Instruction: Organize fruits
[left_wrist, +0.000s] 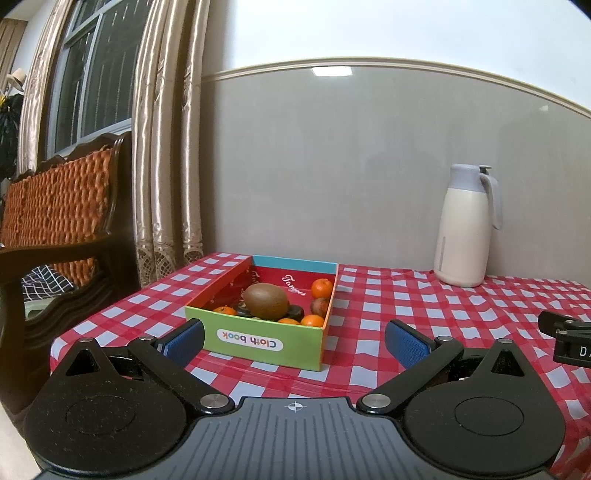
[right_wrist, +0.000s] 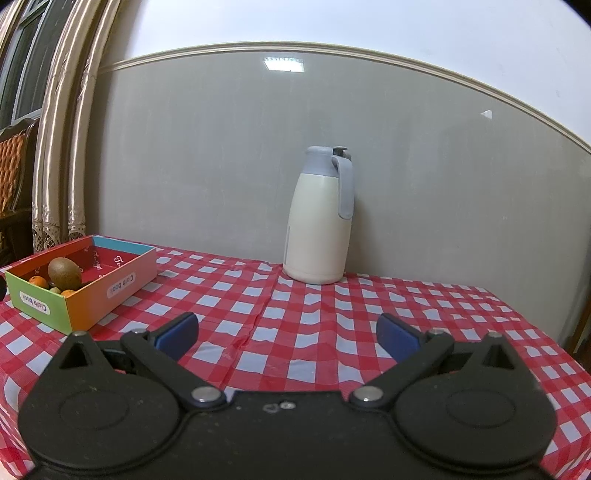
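I have both grippers hovering low over the red-and-white checked tablecloth (right_wrist: 295, 306), each with its blue-padded fingers spread wide and nothing between them. My left gripper (left_wrist: 294, 341) faces the near end of the colourful cardboard box (left_wrist: 264, 341) labelled "Cloth book", which sits just ahead of its fingertips on the cloth. Inside the box I see a large brown kiwi (left_wrist: 266, 301) lying on top of some darker fruit, with small oranges (left_wrist: 322, 288) scattered around it along the right wall and the near corners. My right gripper (right_wrist: 287, 334) points toward the wall, where a cream thermos jug (right_wrist: 320, 218) with a grey lid and handle stands upright at the table's far edge; from here the box lies well off to the left, near the curtain (right_wrist: 62, 147)
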